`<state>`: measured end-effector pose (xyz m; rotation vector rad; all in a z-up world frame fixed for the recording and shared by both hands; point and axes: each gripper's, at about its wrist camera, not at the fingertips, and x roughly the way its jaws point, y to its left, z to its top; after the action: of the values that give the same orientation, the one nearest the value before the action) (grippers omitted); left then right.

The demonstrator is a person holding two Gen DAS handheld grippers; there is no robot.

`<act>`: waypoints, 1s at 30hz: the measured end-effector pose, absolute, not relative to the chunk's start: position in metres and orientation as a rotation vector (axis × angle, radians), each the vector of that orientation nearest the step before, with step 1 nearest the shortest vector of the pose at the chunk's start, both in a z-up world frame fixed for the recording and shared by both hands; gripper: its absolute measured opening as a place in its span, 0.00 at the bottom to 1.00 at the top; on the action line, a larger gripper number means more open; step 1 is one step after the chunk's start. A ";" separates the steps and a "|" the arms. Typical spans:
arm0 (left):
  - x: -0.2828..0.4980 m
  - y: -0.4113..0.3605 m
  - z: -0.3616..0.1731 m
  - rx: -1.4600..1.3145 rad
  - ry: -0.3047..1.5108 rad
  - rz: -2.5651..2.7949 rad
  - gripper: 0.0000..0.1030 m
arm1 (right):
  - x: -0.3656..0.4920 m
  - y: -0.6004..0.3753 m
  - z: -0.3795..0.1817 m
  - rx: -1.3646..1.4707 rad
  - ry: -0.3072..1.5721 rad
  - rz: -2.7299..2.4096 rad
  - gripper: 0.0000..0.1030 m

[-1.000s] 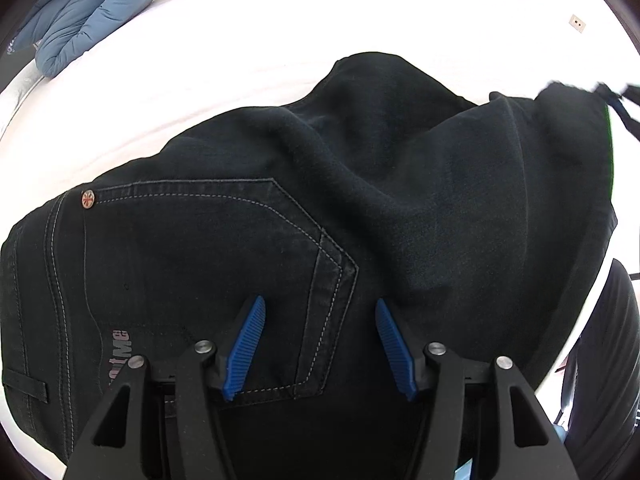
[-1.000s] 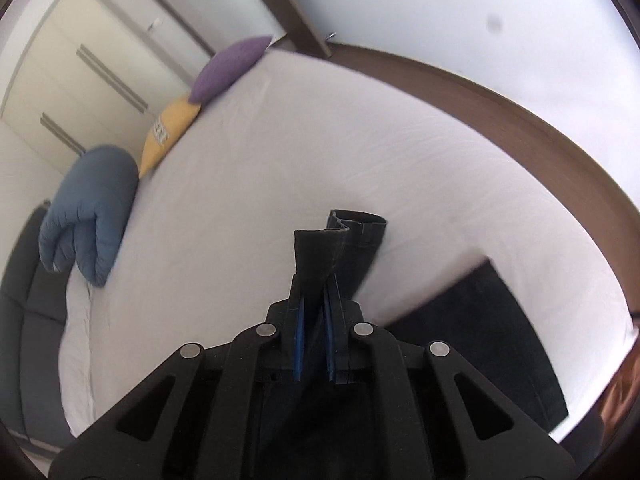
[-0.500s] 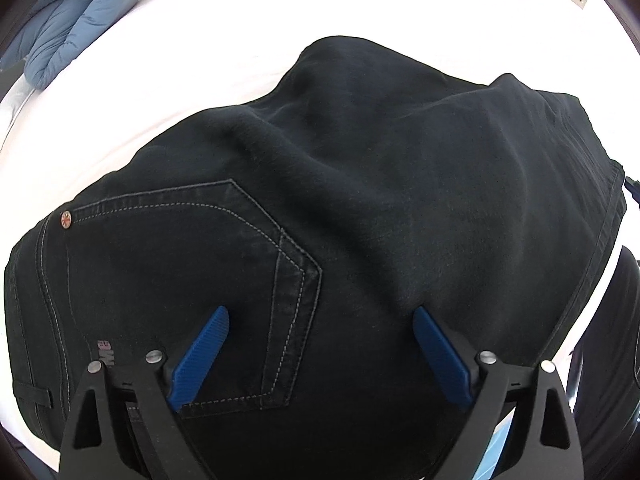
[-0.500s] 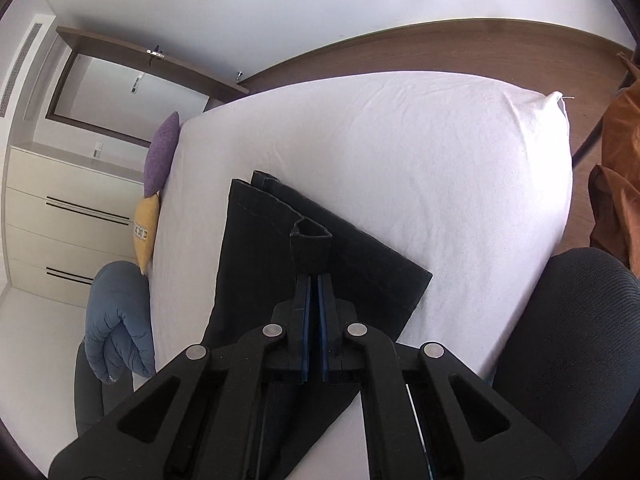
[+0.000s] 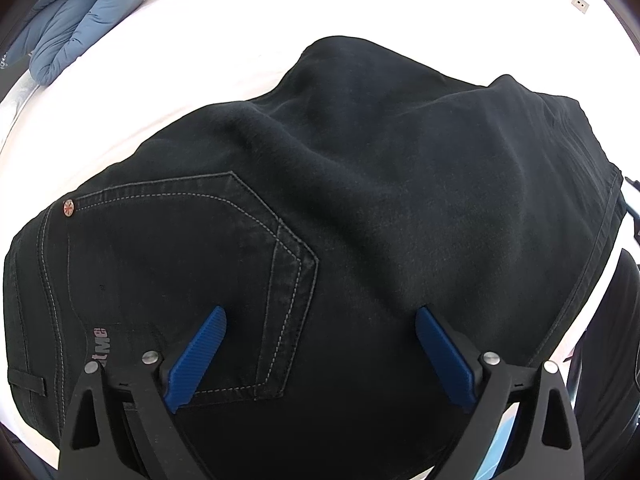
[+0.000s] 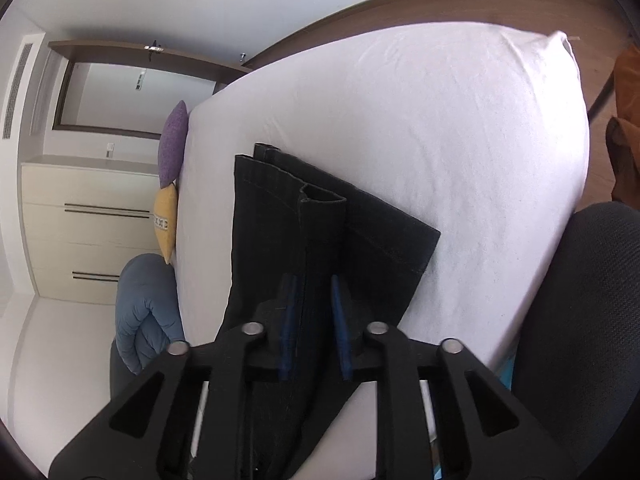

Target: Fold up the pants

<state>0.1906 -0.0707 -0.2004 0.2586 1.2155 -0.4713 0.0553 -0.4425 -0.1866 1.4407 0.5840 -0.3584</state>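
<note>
Black denim pants (image 5: 360, 208) lie folded on the white bed sheet (image 5: 208, 60), both grippers loose over them.

Left gripper (image 5: 320, 354) hangs above the seat of the pants, blue pads (image 5: 198, 354) spread as wide as they go, jaws just opened out, the stitched back pocket (image 5: 192, 264) beneath and nothing pinched. Over in the right wrist view, the right gripper (image 6: 311, 326) has just been letting its jaws part; a folded leg hem (image 6: 322, 200) runs up between the blue pads (image 6: 338, 320), which stand clear of the cloth on either side. The leg ends lie stacked on the sheet near the bed's edge, beside a dark chair (image 6: 580, 320). A blue duvet (image 5: 80, 12), a yellow pillow (image 6: 166, 224) and a purple pillow (image 6: 174, 144) sit at the far end of the bed.
</note>
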 end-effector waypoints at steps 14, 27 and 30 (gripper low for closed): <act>0.181 -0.074 -0.201 0.252 1.200 -0.474 0.99 | 0.059 -0.439 -0.193 1.467 0.509 -0.332 0.44; 0.179 -0.077 -0.199 0.238 1.195 -0.463 1.00 | 0.047 -0.431 -0.187 1.377 0.557 -0.397 0.02; 0.180 -0.076 -0.199 0.236 1.192 -0.461 1.00 | 0.039 -0.429 -0.188 1.373 0.564 -0.419 0.02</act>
<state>0.1800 -0.0757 -0.1990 0.2359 1.1921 -0.4615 0.0387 -0.4293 -0.1885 1.3733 0.5640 -0.4194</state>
